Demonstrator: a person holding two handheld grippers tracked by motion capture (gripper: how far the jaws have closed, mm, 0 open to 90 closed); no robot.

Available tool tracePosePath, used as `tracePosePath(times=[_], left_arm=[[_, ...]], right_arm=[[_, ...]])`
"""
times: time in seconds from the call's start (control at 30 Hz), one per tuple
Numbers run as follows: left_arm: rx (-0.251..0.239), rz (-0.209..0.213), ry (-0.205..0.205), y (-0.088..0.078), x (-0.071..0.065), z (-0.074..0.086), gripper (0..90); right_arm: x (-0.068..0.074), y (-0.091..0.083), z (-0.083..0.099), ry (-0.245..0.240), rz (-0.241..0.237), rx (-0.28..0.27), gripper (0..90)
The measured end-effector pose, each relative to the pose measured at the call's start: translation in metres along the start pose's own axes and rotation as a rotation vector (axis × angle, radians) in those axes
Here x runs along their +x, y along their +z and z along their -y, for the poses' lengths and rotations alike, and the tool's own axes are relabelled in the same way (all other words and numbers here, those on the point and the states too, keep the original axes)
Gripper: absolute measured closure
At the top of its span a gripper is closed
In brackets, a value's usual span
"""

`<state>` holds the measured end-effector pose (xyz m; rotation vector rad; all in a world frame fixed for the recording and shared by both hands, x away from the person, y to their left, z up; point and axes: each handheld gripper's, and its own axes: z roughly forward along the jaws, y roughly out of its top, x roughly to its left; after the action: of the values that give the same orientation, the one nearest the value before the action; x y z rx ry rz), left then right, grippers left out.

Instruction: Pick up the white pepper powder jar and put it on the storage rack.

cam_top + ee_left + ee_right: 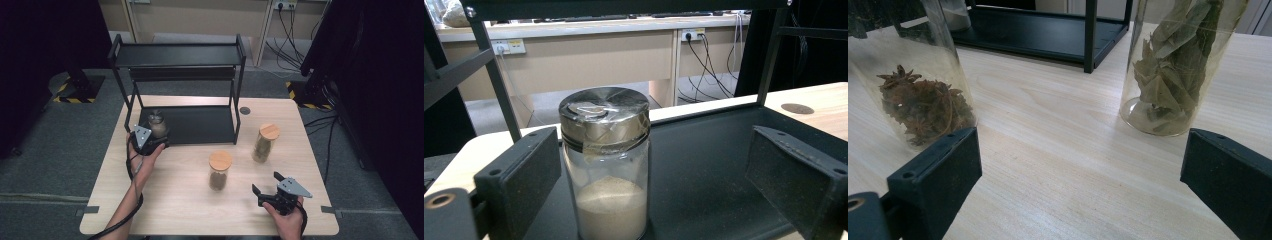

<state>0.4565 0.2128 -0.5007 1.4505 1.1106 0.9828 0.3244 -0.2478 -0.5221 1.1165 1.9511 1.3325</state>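
The left tool (pixel 148 136) is at the near left corner of the black rack (pixel 185 125). Its jaws are wide apart on both sides of the powder jar (pixel 605 160), which stands on the rack's bottom shelf. In the left gripper view the left jaw looks just beside the glass, but the right jaw is well apart from it. The jar stands upright and has a shiny metal lid (with clear tape stuck over it).

The right tool (pixel 274 186) sits low over the near right part of the surface (pixel 175 200), and its jaws are apart too, with nothing between them. In the right gripper view it faces the gap between two jars.

What could go wrong? If the left tool turns or slides sideways while it backs away, the close jaw could bump the jar and tip it or push it along the shelf. The jar is near the shelf's front edge, so I think a hard knock could send it off. If the tool closes high up, it could slip on the smooth lid.

Count: three jars. One holds pale powder. One has star anise (pixel 923 107) and one has dry leaves (pixel 1175 70), both with wooden lids. There is one rack with two shelves, and there are two tools.
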Motion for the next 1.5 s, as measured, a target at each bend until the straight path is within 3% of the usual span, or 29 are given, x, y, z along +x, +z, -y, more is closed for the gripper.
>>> tracePosePath(times=[1.17, 1.5], left_arm=[[-0.001, 0.069, -0.052, -0.035, -0.012, 0.007, 7.1], [0.006, 0.113, -0.069, -0.047, -0.02, 0.012, 7.1]], right_arm=[[0.0, 0.0, 0.0, 0.005, -0.002, -0.002, 2.9], [0.0, 0.0, 0.0, 0.005, -0.002, -0.002, 2.9]])
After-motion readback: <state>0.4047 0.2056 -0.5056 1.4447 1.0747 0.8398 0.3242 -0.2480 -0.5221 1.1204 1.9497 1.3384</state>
